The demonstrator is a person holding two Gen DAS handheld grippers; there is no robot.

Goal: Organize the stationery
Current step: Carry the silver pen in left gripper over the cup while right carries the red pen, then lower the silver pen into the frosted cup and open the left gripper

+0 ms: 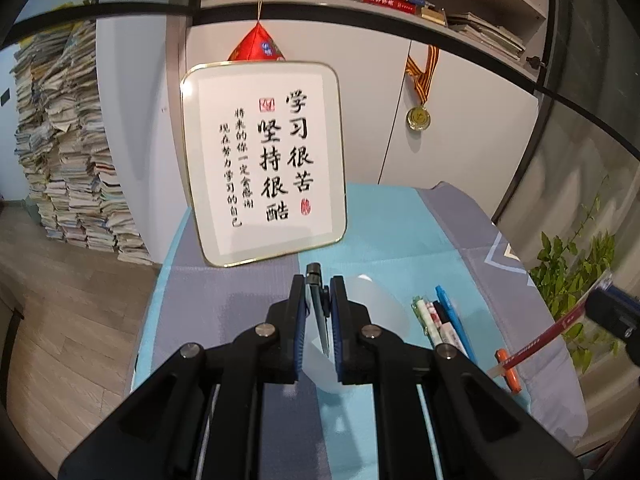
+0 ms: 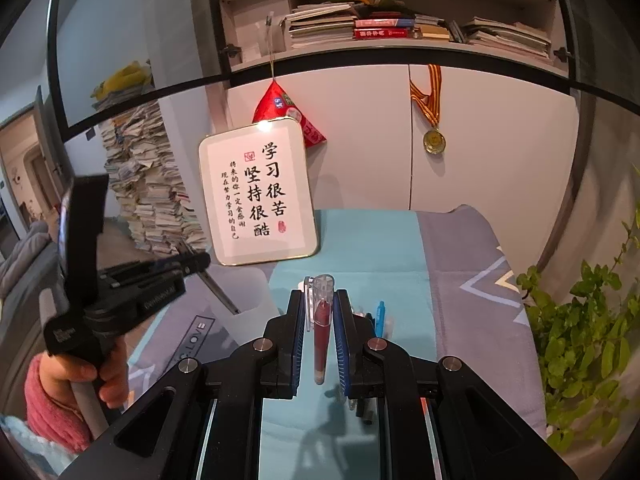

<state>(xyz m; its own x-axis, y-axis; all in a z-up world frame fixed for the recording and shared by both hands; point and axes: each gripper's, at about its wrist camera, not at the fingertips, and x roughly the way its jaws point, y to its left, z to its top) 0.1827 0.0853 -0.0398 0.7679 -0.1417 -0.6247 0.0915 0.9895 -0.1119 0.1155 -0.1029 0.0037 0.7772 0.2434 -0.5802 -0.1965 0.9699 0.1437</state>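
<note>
Left gripper (image 1: 319, 308): jaws drawn in close on a dark pen (image 1: 318, 308), which stands nearly upright between the blue pads; cap end above the fingertips, tip pointing down over the translucent cup (image 1: 376, 312)
Right gripper (image 2: 319, 332): jaws closed to a narrow gap on a red pen (image 2: 322, 328) with a clear cap, held upright and raised above the cloth
Translucent cup: frosted holder standing on the table, directly below and behind the left fingers; judged to be the destination for the pens
Loose pens (image 1: 442, 322): small group lying flat on the cloth just right of the cup; an orange marker (image 1: 508, 370) lies apart, further right
Table cloth (image 1: 400, 224): teal and grey fabric, soft and slightly rumpled
Framed calligraphy (image 1: 264, 160): leans upright at the back of the table, near the cup
Stage (judged): both tools loaded, dark pen about to be lowered into the cup
Risk 1: release while the tip is off the cup's mouth, so the pen strikes the rim and rolls off the cloth
Risk 2: a light cup on soft cloth may tip if a finger presses its wall
Risk 3: both tools converging on one cup may collide
</note>
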